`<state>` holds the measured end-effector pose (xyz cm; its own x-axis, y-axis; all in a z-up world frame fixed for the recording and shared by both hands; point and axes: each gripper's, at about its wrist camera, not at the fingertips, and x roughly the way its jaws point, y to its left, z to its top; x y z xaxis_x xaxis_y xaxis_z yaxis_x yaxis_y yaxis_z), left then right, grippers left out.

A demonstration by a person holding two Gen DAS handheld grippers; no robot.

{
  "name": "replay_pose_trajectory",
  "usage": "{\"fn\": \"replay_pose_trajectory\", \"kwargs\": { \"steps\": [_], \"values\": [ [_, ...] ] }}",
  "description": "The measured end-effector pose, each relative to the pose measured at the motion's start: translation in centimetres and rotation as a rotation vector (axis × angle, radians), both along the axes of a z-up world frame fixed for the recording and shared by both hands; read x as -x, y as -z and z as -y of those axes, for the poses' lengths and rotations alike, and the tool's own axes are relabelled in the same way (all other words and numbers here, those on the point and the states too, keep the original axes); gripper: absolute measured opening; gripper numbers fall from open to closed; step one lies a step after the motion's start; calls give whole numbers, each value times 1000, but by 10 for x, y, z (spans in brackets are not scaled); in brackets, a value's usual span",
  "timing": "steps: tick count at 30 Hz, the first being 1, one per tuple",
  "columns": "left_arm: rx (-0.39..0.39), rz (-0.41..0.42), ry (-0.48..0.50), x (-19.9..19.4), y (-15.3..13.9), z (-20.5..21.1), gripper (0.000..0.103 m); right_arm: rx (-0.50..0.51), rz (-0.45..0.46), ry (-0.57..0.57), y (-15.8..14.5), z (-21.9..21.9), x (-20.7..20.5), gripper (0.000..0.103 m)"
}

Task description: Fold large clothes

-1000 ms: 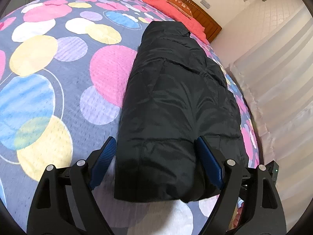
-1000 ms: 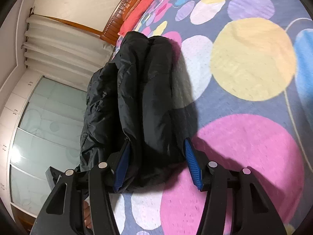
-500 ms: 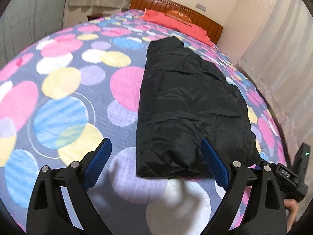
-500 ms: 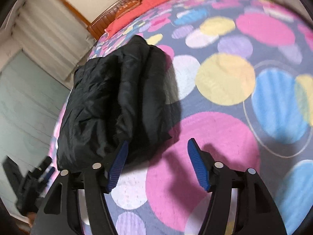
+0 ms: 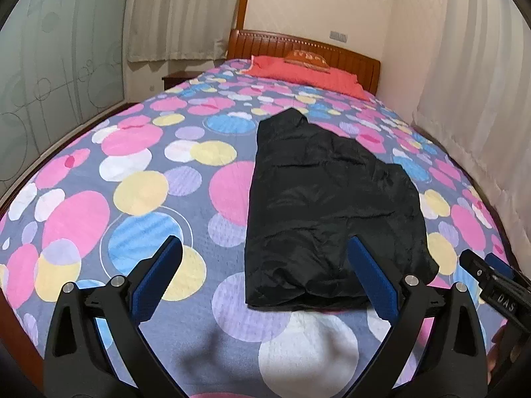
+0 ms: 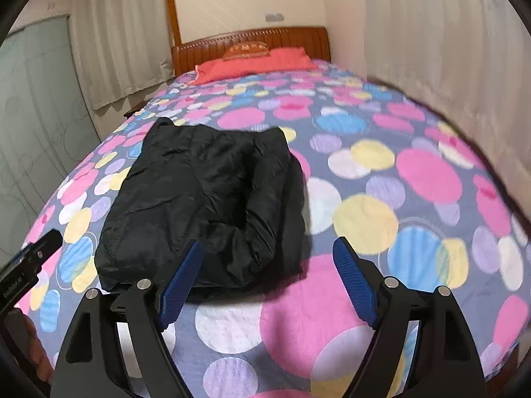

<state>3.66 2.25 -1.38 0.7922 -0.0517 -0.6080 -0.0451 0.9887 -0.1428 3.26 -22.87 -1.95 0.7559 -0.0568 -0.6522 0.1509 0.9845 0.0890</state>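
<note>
A black puffy jacket (image 5: 328, 205) lies folded in a long bundle on the bed, running toward the headboard. It also shows in the right wrist view (image 6: 205, 199). My left gripper (image 5: 265, 265) is open and empty, raised above and short of the jacket's near end. My right gripper (image 6: 268, 272) is open and empty, raised near the jacket's near right corner. The right gripper's body (image 5: 494, 285) shows at the right edge of the left wrist view, and the left gripper's body (image 6: 23, 268) at the left edge of the right wrist view.
The bed has a grey cover with coloured circles (image 5: 139, 199). A red pillow (image 5: 305, 73) and a wooden headboard (image 5: 332, 49) are at the far end. Curtains (image 5: 464, 99) hang along the side. Glass wardrobe doors (image 5: 49, 66) stand on the other side.
Both grippers have let go of the jacket's near end and pulled back and up. The jacket now lies free on the bed.
</note>
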Motion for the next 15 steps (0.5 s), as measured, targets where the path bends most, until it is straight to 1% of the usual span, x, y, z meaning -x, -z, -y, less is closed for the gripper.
{"fn": "replay_pose_trajectory", "kwargs": {
  "steps": [6,15],
  "values": [
    [-42,12,13,3,-3,7,100,26,33,-1,-7,-12,3,80],
    [-52,24,27,7,-5,14,100,27,49,3,-10,-14,4,80]
  ]
}}
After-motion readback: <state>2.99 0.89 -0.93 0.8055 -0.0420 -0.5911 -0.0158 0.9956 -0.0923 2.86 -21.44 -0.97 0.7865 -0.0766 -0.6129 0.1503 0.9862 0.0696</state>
